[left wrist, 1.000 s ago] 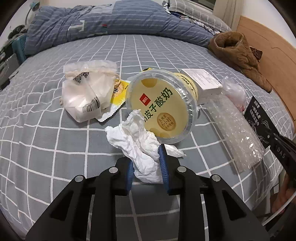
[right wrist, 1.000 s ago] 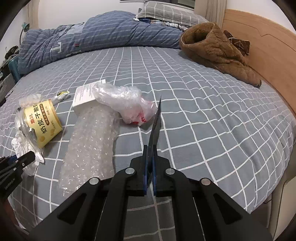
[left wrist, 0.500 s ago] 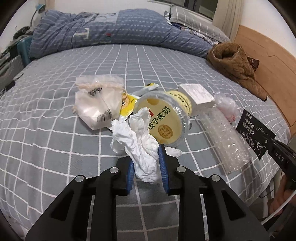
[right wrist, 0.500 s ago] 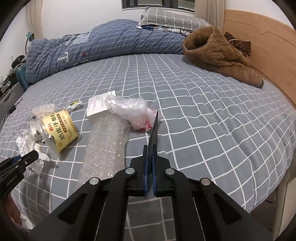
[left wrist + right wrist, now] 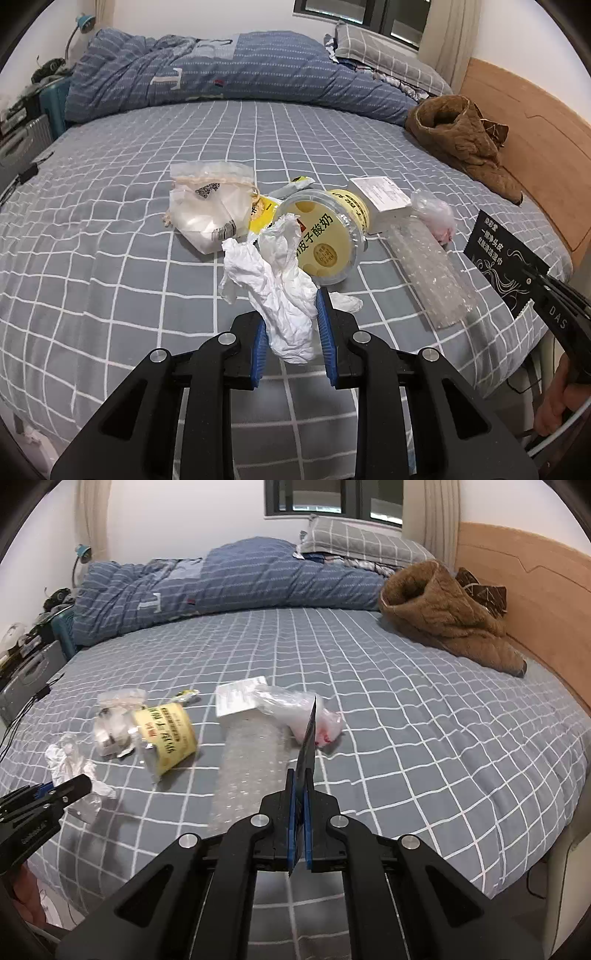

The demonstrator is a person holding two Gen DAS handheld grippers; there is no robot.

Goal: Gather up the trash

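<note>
My left gripper (image 5: 291, 317) is shut on a crumpled white tissue (image 5: 280, 280), held above the grey checked bed (image 5: 110, 258). My right gripper (image 5: 301, 805) is shut on a flat black packet (image 5: 308, 746), seen edge-on here and face-on with white print in the left wrist view (image 5: 504, 260). On the bed lie a yellow yogurt tub (image 5: 325, 240) on its side, a clear plastic bag with barcodes (image 5: 210, 206), a yellow wrapper (image 5: 264, 214), a white box (image 5: 380, 197), a strip of bubble wrap (image 5: 432, 277) and a crumpled clear bag with red marks (image 5: 295, 712).
A rolled blue duvet (image 5: 221, 70) and grey pillow (image 5: 362, 539) lie at the far end. A brown fleece garment (image 5: 443, 609) sits by the wooden headboard (image 5: 535, 590) on the right. A suitcase (image 5: 26, 679) and clutter stand left of the bed. A hand (image 5: 557, 398) shows at the right edge.
Both grippers have lifted and drawn back from the bed, the left with the tissue and the right with the black packet. The trash on the bed looks smaller and farther.
</note>
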